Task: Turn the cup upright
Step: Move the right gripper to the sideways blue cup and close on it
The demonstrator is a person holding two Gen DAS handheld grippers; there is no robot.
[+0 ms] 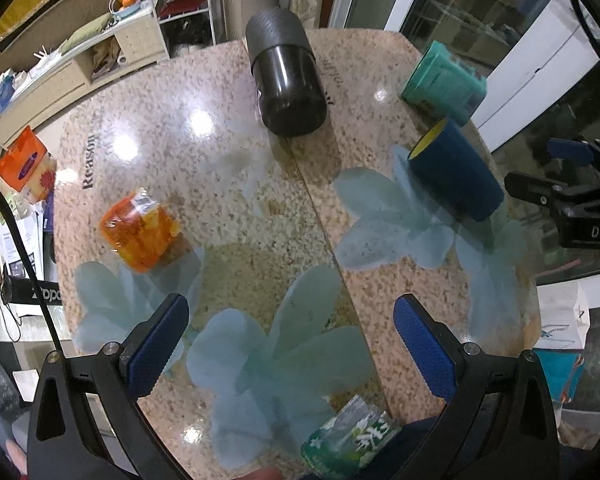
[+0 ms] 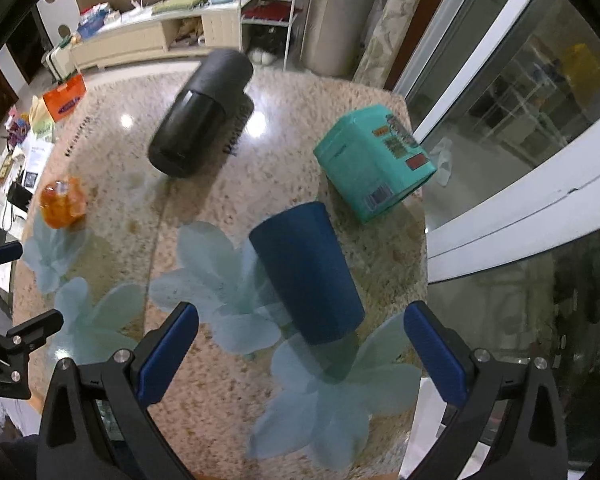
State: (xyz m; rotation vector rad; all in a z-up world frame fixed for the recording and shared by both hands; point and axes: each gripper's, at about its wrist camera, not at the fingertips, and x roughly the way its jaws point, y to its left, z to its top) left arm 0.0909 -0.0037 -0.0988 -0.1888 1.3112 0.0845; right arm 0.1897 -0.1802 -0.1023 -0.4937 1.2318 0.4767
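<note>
A dark blue cup (image 2: 306, 272) with a yellow inside lies on its side on the granite table (image 2: 220, 184). In the left wrist view the blue cup (image 1: 456, 170) shows its yellow mouth toward the far left. My right gripper (image 2: 300, 352) is open, above the table just short of the cup's closed base, and empty. My left gripper (image 1: 292, 344) is open and empty over the table's near middle, well left of the cup. The right gripper (image 1: 556, 192) shows at the right edge of the left wrist view.
A black cylinder (image 1: 286, 80) lies on its side at the back. A teal box (image 2: 374, 162) lies behind the cup near the table's right edge. An orange packet (image 1: 144, 234) sits left; a green packet (image 1: 352, 440) at the near edge. Glass doors stand right.
</note>
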